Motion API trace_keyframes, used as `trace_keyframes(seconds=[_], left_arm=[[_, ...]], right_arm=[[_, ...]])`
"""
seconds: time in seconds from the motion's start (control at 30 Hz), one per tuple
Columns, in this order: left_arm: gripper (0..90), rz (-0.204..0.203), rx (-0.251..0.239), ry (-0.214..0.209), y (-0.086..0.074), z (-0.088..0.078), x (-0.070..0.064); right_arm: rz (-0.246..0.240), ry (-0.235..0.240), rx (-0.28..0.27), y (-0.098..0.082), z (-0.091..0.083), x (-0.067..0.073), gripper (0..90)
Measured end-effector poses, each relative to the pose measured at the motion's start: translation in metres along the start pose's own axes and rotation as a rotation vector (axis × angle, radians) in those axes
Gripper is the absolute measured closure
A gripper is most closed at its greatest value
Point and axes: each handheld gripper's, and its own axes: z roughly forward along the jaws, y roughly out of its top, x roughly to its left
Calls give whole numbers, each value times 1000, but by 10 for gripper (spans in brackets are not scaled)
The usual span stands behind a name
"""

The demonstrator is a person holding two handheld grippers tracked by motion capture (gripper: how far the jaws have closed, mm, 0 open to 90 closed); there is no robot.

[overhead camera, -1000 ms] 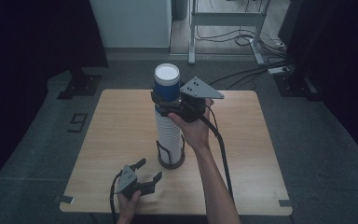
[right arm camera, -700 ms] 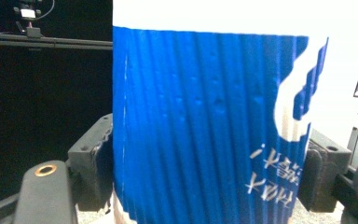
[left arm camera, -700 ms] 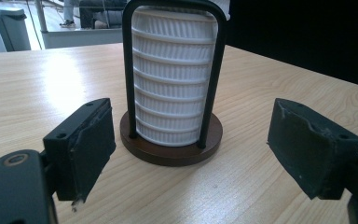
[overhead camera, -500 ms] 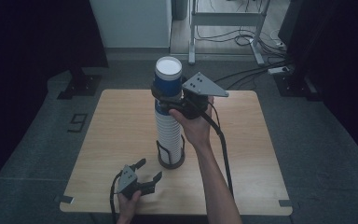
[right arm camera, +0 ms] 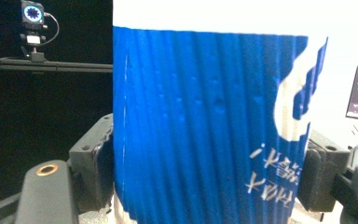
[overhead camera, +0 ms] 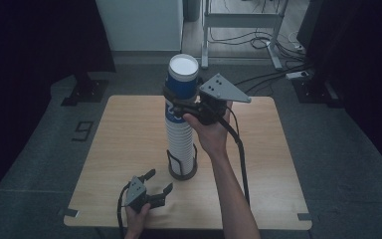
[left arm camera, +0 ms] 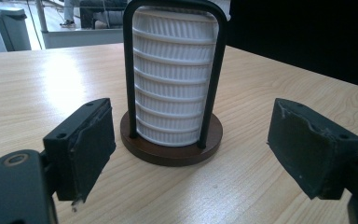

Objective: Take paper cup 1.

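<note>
- Dim grey flooring surrounds a pale wooden desk, with a white cabinet and a metal frame standing beyond its far edge.
- Left hand-held gripper: released, jaws spread wide, resting low at the near edge of the desk. It has kept its place over the last second. In the left gripper view the cup holder, a dark round base with black wire hoops, stands just ahead of and between the open jaws, not touched by either.
- Stack of white ribbed cups: seated in the holder, rising directly below the right hand-held gripper.
- Blue cup: topmost, mouth up, white inside.
- Right hand-held gripper: clenched on the blue cup, one pad on each side of its ribbed wall, as the right gripper view confirms. The jaws have just been closing on it, and against the earlier frames the cup and gripper stand slightly higher above the stack.
- Reading: the grip appears complete and the lift begun; the blue cup is probably being drawn off the stack, which still overlaps its lower part.
</note>
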Motion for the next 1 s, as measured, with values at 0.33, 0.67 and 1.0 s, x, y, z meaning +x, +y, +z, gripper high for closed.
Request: trace_keyframes(seconds=[0.33, 0.67, 1.0], left_arm=[[146, -1, 3, -3, 0, 0, 0], [146, 9, 11, -9, 0, 1, 0], [146, 3, 11, -18, 1, 1, 0]], right_arm=[[24, -20, -24, 9, -19, -8, 221], [33, -43, -6, 3, -40, -16, 223], [59, -80, 38, -16, -71, -26, 223]])
